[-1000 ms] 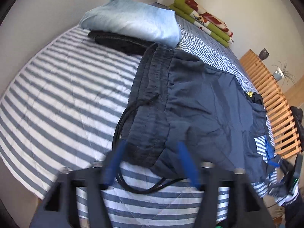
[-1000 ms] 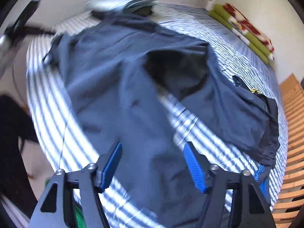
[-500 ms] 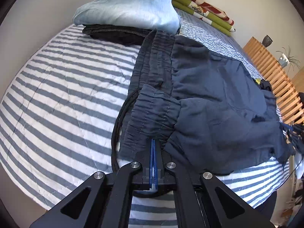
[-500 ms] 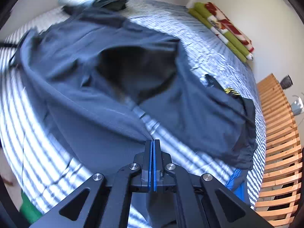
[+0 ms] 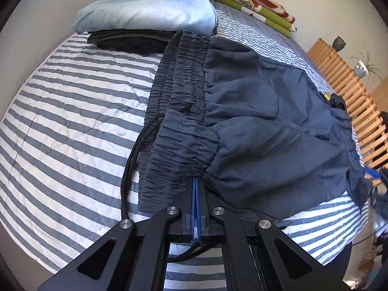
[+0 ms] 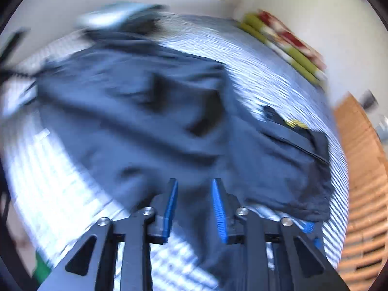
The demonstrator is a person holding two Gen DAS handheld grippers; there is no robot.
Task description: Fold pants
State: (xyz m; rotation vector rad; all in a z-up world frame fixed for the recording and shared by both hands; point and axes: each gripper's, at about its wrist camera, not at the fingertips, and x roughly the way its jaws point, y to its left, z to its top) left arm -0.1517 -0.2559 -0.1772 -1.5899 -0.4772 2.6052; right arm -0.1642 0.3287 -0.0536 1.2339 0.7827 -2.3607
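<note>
Pinching the pants (image 5: 254, 121) waistband, left fingers (image 5: 196, 189) clench; right fingers (image 6: 215, 198) just parted; yellow label (image 5: 327, 95) unreadable.

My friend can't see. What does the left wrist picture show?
The left gripper is shut on the waistband of dark blue pants lying on a striped bed. Behind them sits a stack of folded clothes.
</note>
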